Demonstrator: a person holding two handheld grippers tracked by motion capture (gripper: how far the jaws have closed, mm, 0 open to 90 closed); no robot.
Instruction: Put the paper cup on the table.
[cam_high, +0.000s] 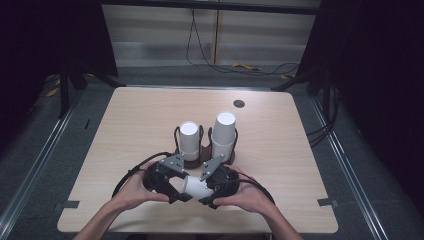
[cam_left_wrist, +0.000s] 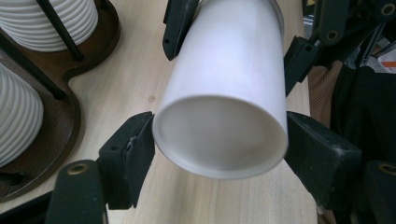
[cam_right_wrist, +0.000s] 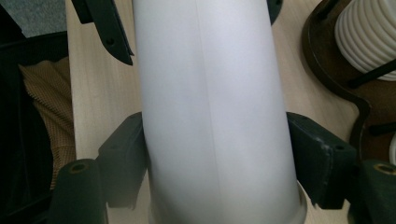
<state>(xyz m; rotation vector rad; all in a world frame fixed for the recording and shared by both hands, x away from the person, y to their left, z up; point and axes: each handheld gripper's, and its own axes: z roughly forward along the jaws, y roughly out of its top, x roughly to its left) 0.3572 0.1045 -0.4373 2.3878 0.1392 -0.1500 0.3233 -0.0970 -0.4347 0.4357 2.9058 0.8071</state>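
Both hands low at table's 6 o'clock edge, forearms entering from bottom. Left hand holds left gripper, right hand holds right gripper. Tips face each other, near touching; each pair of jaws clamped on white paper cup.

The white cup runs past the right gripper view's top edge.
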